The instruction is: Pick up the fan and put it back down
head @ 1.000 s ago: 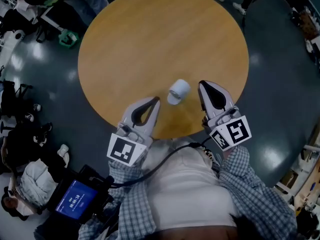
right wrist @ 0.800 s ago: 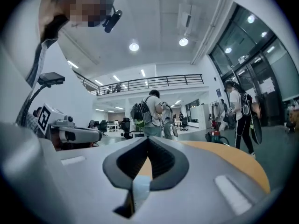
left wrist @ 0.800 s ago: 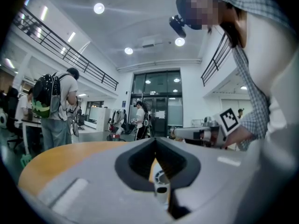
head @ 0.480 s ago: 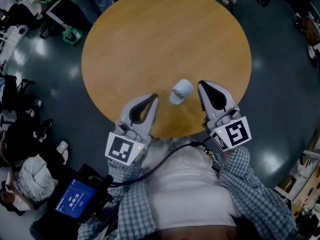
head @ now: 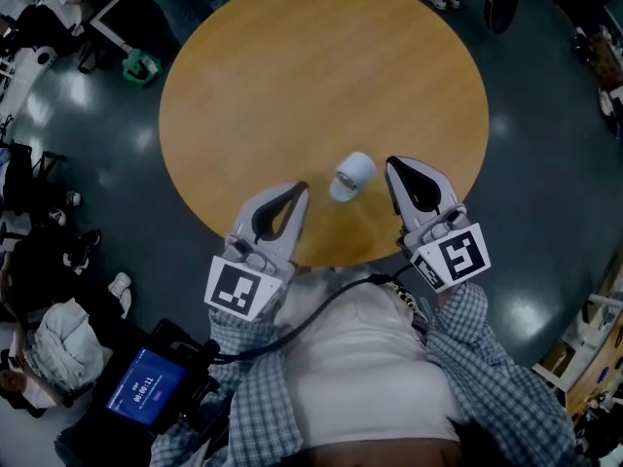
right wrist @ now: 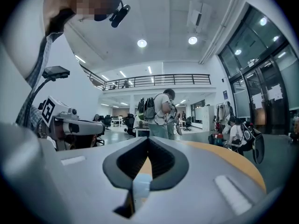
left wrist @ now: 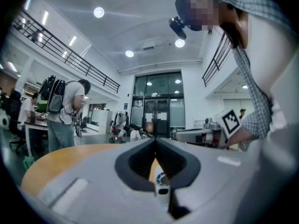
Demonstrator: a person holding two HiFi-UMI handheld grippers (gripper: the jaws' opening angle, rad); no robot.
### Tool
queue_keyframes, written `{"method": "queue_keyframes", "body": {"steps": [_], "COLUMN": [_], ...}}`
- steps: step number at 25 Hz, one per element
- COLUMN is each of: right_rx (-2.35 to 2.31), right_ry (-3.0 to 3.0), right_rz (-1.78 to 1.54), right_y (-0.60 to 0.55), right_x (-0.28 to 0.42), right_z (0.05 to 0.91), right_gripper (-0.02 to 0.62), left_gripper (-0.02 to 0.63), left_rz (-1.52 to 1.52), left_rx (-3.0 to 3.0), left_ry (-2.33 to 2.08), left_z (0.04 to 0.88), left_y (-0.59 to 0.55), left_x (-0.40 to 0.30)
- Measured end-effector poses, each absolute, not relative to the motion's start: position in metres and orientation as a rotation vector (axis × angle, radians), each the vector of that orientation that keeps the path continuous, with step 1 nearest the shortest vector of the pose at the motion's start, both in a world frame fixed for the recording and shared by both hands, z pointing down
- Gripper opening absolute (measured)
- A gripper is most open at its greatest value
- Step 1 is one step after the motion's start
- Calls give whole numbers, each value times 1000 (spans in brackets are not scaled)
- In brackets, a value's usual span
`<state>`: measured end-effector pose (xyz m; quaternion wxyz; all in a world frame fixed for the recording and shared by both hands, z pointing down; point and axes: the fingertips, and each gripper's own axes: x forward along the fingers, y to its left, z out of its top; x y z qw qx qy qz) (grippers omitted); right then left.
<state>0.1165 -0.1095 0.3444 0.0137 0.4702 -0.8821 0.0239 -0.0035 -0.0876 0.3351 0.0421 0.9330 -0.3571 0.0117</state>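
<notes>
A small white fan (head: pixel 351 176) lies on its side on the round wooden table (head: pixel 321 66), close to the near edge. My left gripper (head: pixel 303 191) is just left of the fan, shut, with nothing between its fingertips. My right gripper (head: pixel 391 163) is just right of the fan, also shut and empty. Neither touches the fan. In the left gripper view the left gripper (left wrist: pixel 155 139) has its jaws meeting at the tip above the tabletop. The right gripper view shows the right gripper (right wrist: pixel 148 138) the same way.
A person with a backpack (right wrist: pixel 161 110) stands at the table's far side, also seen in the left gripper view (left wrist: pixel 65 111). A green object (head: pixel 139 68) and bags lie on the dark floor at the left. A lit screen (head: pixel 146 387) hangs near my waist.
Only the head view has shifted slightly. The fan and both grippers keep their places.
</notes>
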Motion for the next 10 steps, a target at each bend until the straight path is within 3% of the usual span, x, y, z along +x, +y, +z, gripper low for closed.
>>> {"method": "queue_keyframes", "body": {"steps": [10], "right_rx": [1461], "right_ry": [-2750], "right_rz": [50], "right_y": [-106], "right_x": [115], "right_z": [345], "right_gripper": [-6], "left_gripper": [0], "left_rz": [35], "left_rx": [2852], "left_ry": [-1094], "left_z": [336], "left_y": [-86], "left_x": [-6]}}
